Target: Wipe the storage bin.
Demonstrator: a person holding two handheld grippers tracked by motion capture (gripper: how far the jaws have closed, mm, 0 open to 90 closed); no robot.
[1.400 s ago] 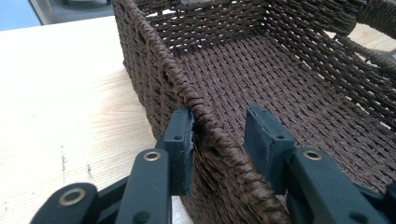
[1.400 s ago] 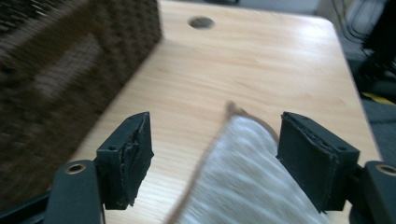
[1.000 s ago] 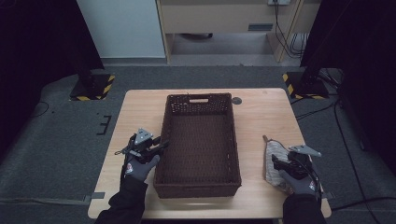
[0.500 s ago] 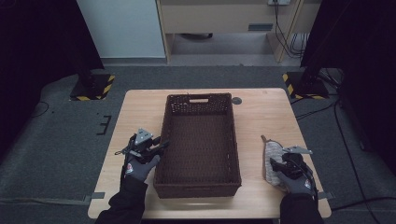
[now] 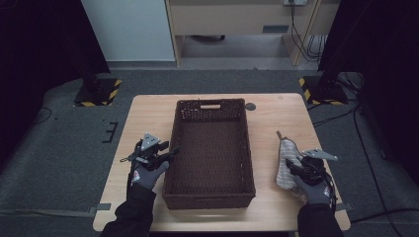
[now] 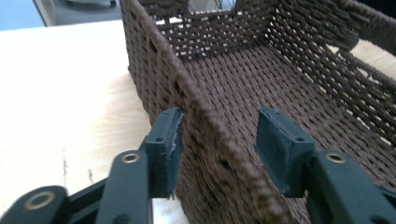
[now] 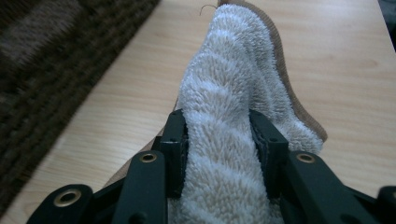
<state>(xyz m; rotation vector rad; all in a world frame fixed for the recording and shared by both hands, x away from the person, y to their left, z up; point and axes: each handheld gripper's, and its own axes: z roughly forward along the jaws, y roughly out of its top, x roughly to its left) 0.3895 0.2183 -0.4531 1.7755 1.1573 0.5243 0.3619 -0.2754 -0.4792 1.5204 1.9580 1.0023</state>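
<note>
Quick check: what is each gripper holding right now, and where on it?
The right gripper pinches the fluffy towel at its near end. The left gripper straddles the wicker basket left wall, jaws open on either side of the rim, not clamped.

1. The basket (image 6: 243,88) is woven of dark brown, matt, rough cord.
2. The towel (image 7: 229,107) is made of pale, fluffy terry cloth, edged with tan ribbed fabric.
3. The table (image 7: 355,60) is surfaced in light, smooth, matt wood.
</note>
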